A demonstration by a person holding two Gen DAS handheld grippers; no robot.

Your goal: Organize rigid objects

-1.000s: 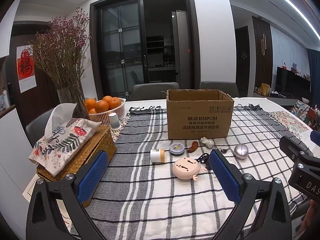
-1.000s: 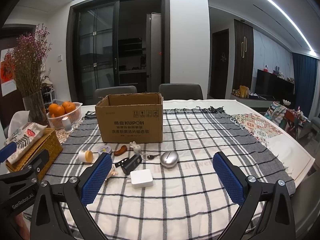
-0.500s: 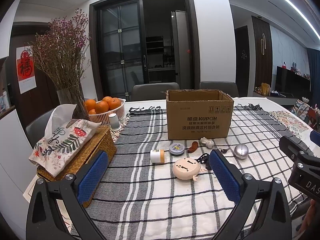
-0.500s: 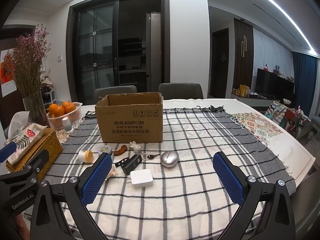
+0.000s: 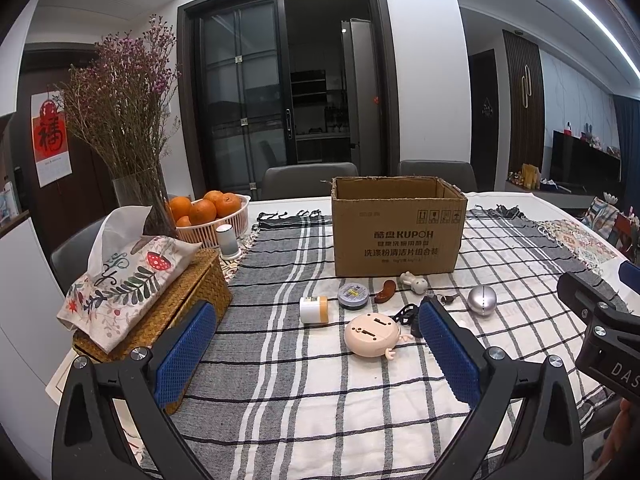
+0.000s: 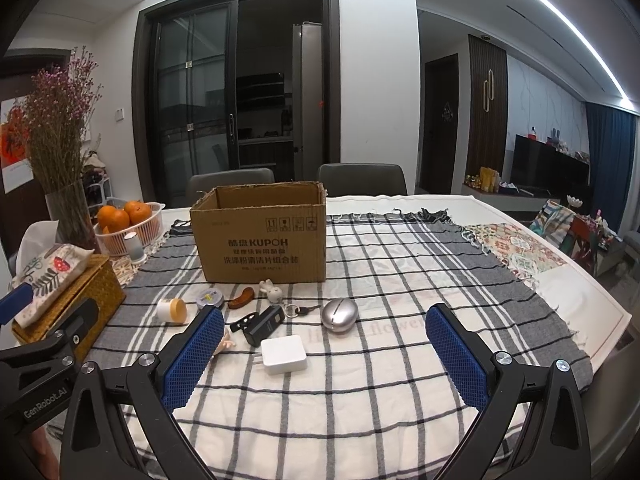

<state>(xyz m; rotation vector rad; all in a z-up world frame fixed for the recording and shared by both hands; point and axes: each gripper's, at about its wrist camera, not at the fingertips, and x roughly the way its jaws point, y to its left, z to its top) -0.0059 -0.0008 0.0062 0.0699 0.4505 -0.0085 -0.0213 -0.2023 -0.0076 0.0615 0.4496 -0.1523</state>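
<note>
Trinkets (image 6: 260, 316) lie unsorted at six o'clock of the empty-looking cardboard box (image 6: 262, 236); both claws, left gripper (image 5: 316, 354) and right gripper (image 6: 324, 354), hover spread and empty; next likely a first pick.

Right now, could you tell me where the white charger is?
In the right wrist view, the white charger lies on the checked cloth, just in front of the black key fob.

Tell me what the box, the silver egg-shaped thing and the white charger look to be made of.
Box: brown corrugated cardboard, matte, with ragged cut top edges and printed text.
Silver egg-shaped thing: probably polished metal or chromed plastic; it mirrors the room's light.
White charger: smooth, faintly glossy plastic, seemingly; rounded corners, plug prongs on its left side.
</note>
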